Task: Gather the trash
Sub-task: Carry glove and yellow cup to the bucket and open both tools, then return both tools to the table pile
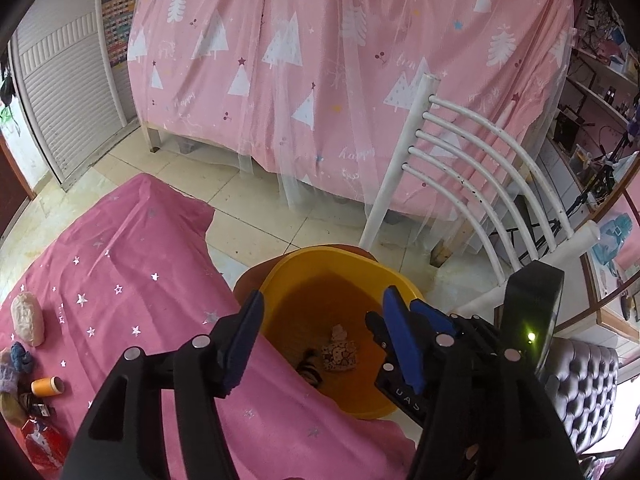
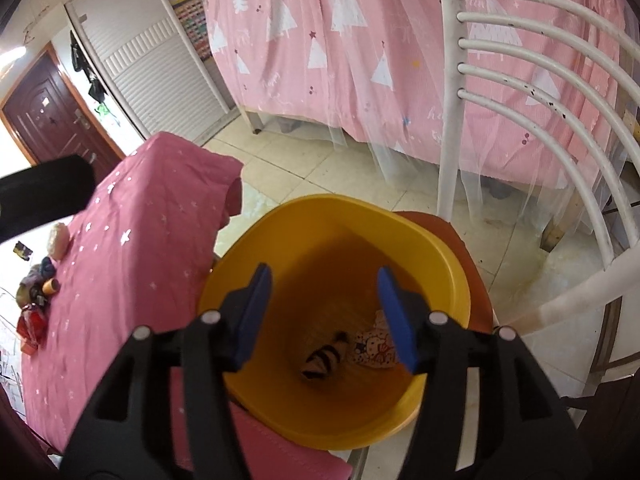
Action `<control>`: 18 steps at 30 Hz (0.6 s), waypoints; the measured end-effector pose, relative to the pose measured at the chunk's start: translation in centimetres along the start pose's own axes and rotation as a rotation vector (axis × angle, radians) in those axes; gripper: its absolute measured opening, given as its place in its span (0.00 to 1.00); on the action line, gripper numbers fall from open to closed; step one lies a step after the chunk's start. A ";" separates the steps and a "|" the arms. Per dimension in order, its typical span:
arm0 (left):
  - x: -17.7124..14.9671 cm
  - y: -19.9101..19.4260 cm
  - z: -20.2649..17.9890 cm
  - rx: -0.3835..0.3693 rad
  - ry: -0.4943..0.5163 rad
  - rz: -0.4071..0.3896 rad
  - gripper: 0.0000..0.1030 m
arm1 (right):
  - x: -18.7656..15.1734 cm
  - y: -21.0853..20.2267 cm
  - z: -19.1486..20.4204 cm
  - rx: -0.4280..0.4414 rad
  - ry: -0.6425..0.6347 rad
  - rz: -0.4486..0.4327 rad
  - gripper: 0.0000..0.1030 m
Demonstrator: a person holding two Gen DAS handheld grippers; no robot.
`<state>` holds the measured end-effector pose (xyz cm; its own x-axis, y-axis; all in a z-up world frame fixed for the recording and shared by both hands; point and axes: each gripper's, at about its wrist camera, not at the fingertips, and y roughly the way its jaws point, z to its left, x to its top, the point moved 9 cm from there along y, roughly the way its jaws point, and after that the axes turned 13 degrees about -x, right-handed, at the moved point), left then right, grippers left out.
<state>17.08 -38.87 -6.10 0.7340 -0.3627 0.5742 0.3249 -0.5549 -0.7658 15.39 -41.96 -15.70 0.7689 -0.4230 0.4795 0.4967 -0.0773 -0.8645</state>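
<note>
A yellow bin (image 1: 336, 258) (image 2: 332, 204) stands on a reddish chair seat beside the table. At its bottom lie a black-and-white striped scrap (image 1: 310, 368) (image 2: 320, 360) and a white patterned wrapper (image 1: 340, 354) (image 2: 374, 350). My left gripper (image 1: 322, 340) hangs open over the bin's near left side, nothing between its blue pads. My right gripper (image 2: 320, 316) is open above the bin's middle, also empty. Its black housing with a green light (image 1: 530, 308) shows at the right of the left wrist view.
The table under a pink starred cloth (image 1: 120, 260) (image 2: 140, 220) holds a white crumpled lump (image 1: 27, 318), a small orange tube (image 1: 47, 386), blue yarn (image 1: 20, 356) and a red packet (image 1: 40, 440). A white chair back (image 1: 460, 152) rises behind the bin. A grey tufted seat (image 1: 588, 392) is at right.
</note>
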 end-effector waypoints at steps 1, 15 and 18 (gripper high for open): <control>0.0 -0.2 0.1 0.000 -0.005 -0.003 0.55 | 0.0 -0.1 0.1 0.002 0.000 -0.001 0.52; -0.7 -5.5 3.3 0.033 -0.056 -0.076 0.56 | 1.3 -4.5 3.5 0.056 -0.045 -0.095 0.52; -0.9 -6.9 4.5 0.049 -0.074 -0.096 0.56 | 1.5 -5.4 5.0 0.069 -0.065 -0.111 0.53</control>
<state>16.91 -31.35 -2.66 0.7397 -0.2522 0.6239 0.4232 -0.5465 -0.7227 15.90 -37.72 -9.56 0.7311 -0.3562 0.5819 0.6045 -0.0572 -0.7945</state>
